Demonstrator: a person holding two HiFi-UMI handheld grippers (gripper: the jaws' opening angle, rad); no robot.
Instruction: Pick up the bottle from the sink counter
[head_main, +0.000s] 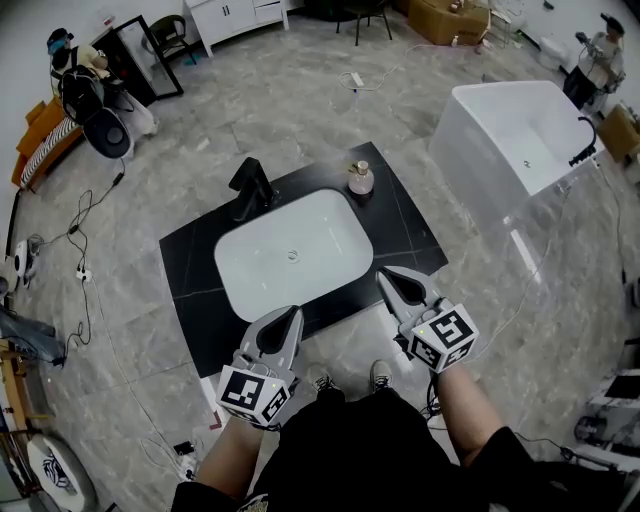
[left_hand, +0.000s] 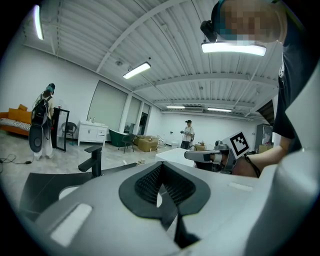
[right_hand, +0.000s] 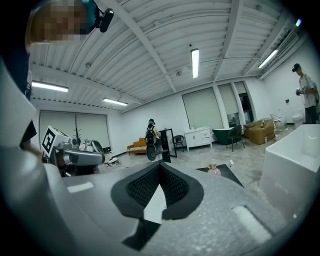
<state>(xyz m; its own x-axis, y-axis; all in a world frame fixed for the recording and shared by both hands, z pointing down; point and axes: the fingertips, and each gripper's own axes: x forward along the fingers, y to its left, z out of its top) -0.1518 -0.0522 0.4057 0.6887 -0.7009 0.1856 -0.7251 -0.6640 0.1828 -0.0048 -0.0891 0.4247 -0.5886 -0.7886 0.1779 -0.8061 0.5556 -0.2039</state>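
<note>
Sink counter (head_main: 190, 260): bottle (head_main: 361, 178) at far edge; left gripper (head_main: 292, 313), right gripper (head_main: 384, 272) nearside, closed, empty.

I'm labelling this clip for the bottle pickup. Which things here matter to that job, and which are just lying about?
Job:
bottle
black counter
left tool
right tool

Lying about:
tap
bathtub
mirror
cardboard box
</note>
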